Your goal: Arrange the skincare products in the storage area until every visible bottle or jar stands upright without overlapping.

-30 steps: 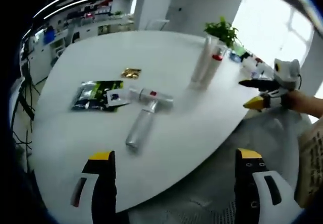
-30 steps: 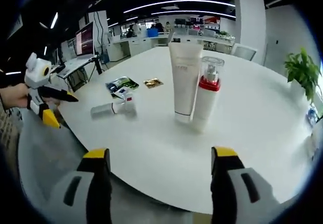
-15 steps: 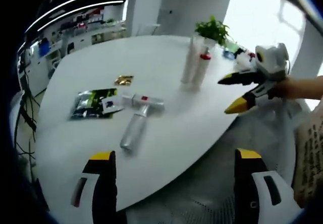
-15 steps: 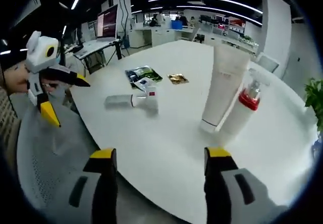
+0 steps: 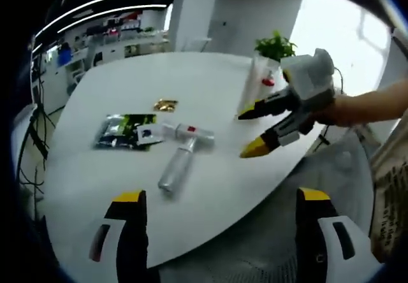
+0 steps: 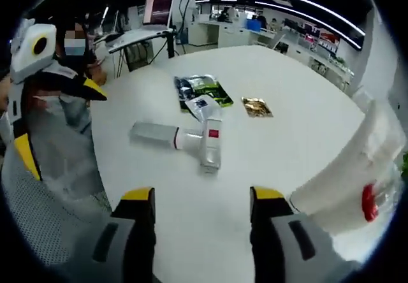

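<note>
On the white table (image 5: 210,187) two tubes (image 6: 191,139) lay flat, touching in a T shape, so they were not yet stood up. A white tube (image 5: 254,88) and a red-collared bottle (image 5: 270,79) already stood upright together near the plant. We held both grippers, left gripper (image 5: 226,238) and right gripper (image 6: 201,232), empty with jaws wide.

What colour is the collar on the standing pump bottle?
Red; the pump bottle shows it best in the right gripper view.

Both grippers' fingers (image 5: 131,222) (image 6: 137,216) spread apart, holding nothing.
</note>
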Motion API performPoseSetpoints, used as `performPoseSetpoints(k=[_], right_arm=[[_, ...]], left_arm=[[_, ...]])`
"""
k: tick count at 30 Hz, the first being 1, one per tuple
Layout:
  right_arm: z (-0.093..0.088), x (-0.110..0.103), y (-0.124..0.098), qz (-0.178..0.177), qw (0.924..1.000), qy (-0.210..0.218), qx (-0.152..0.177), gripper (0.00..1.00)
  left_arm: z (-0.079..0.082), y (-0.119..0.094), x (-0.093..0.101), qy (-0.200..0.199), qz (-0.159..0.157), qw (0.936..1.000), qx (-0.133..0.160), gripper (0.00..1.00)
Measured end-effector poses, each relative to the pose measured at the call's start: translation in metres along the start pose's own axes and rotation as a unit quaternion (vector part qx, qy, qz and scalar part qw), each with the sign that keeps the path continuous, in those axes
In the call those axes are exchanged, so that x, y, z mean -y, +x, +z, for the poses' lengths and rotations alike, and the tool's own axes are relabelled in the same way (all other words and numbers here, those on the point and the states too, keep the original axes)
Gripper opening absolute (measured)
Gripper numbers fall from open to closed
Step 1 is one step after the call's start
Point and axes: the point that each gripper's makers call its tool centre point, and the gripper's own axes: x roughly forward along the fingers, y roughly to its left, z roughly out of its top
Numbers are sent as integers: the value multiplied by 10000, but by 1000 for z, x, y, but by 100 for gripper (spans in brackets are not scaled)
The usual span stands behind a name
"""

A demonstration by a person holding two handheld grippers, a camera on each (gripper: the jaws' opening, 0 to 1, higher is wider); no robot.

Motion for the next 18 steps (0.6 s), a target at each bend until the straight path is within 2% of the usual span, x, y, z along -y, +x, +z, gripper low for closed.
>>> performPoseSetpoints(k=[8, 18], right_arm=[[18, 6, 32, 80, 9998, -192, -50, 53], [27, 11, 59, 175, 9994, -287, -40, 47]], left_arm=[[7, -2, -4, -263, -25, 9993, 259, 94], [11, -3, -5, -316, -33, 9987, 386, 93]])
